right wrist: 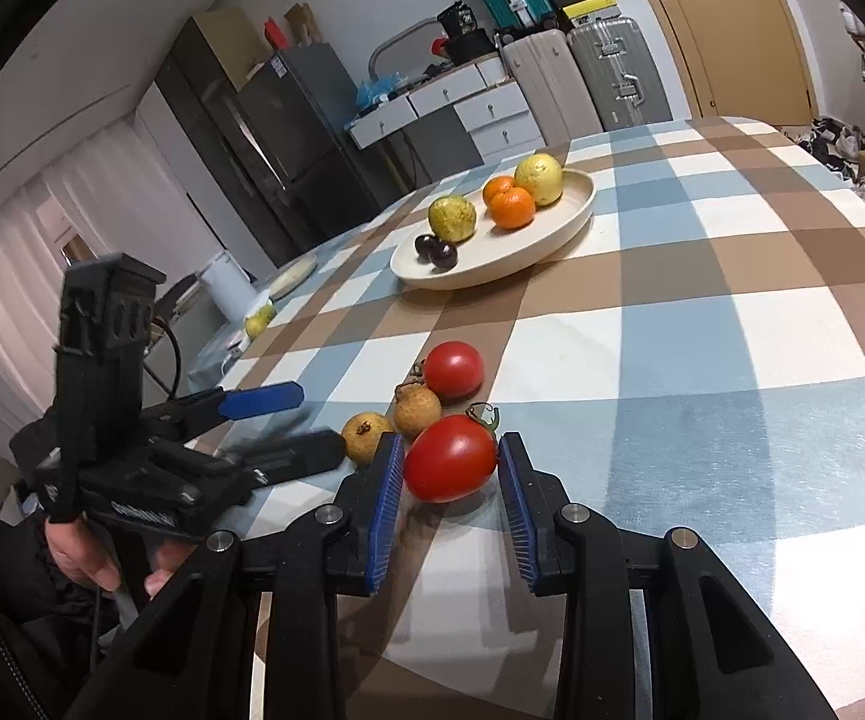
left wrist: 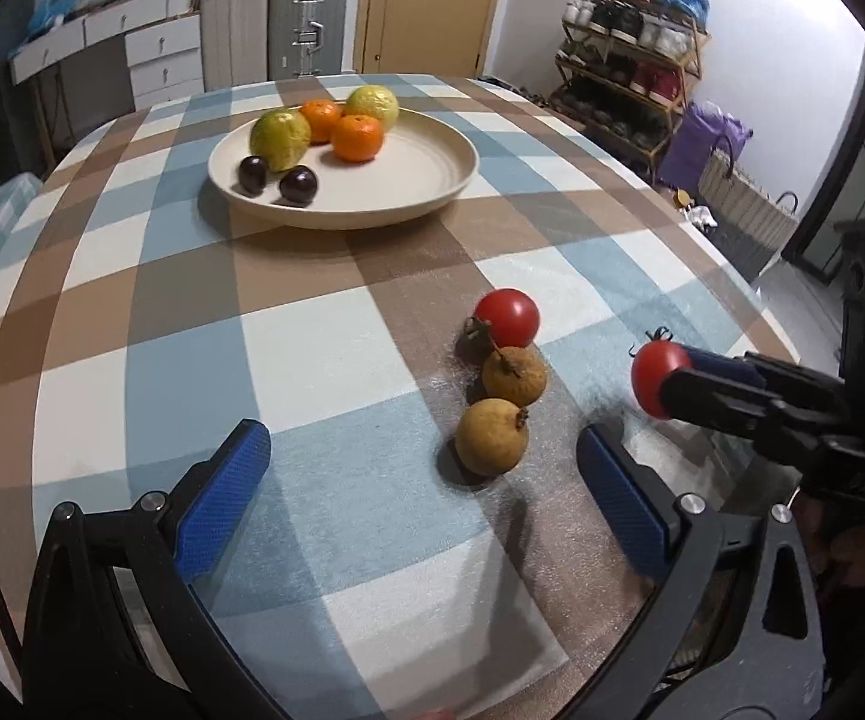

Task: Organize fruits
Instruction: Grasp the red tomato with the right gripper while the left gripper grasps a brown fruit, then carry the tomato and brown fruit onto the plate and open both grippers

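Observation:
My right gripper (right wrist: 450, 468) is shut on a red tomato (right wrist: 450, 465) and holds it just above the checked tablecloth; it also shows in the left wrist view (left wrist: 654, 378). My left gripper (left wrist: 423, 456) is open and empty, its blue pads either side of a brown longan (left wrist: 491, 437). A second longan (left wrist: 513, 375) and another red tomato (left wrist: 507, 317) lie just beyond. A cream plate (left wrist: 432, 186) farther back holds two oranges (left wrist: 357, 137), two green-yellow guavas (left wrist: 279, 131) and two dark plums (left wrist: 298, 185).
The table's right edge (left wrist: 732, 276) curves away toward a shoe rack (left wrist: 630, 60) and bags. Drawers and suitcases (left wrist: 306, 24) stand behind the table. A white cup (right wrist: 225, 285) and a small plate sit at the far left side.

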### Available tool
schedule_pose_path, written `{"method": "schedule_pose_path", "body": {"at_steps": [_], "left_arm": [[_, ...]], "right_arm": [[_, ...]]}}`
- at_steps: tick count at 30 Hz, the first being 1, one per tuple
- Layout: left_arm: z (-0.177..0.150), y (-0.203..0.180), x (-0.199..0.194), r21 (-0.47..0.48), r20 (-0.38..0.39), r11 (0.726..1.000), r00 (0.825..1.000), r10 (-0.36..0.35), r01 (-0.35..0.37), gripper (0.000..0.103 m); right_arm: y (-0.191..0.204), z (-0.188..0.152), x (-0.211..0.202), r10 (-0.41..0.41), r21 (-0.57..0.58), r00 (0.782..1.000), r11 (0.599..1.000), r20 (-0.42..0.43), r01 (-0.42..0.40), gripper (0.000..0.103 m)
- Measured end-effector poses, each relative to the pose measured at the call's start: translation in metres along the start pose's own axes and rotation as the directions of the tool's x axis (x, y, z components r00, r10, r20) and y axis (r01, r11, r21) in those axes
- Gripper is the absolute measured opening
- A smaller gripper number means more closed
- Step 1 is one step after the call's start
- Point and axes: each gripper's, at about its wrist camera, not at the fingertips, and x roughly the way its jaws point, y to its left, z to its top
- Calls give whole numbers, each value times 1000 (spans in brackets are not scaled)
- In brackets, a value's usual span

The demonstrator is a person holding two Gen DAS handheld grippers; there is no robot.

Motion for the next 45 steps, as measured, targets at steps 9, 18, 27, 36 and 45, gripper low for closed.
{"method": "schedule_pose_path", "body": {"at_steps": [9, 18, 27, 36, 45], "left_arm": [[6, -13, 8, 49, -12, 999, 1000, -18, 19, 82], [3, -9, 14, 46, -47, 996, 996, -70, 73, 26], [3, -2, 6, 22, -24, 993, 993, -117, 117, 24], [27, 18, -19, 11, 50, 992, 991, -126, 125, 24], [86, 47, -20, -21, 108, 993, 988, -110, 113, 24]], "right_arm": [[-6, -5, -7, 27, -8, 999, 1000, 20, -26, 33], [-15, -7, -6, 22, 31, 1000, 999, 18, -23, 33], [-8, -5, -4, 16, 15, 1000, 1000, 6, -16, 33], [3, 10, -2, 16, -32, 1000, 999, -2, -16, 33], [-6, 52, 9, 71, -4, 997, 997, 18, -71, 33]]}}
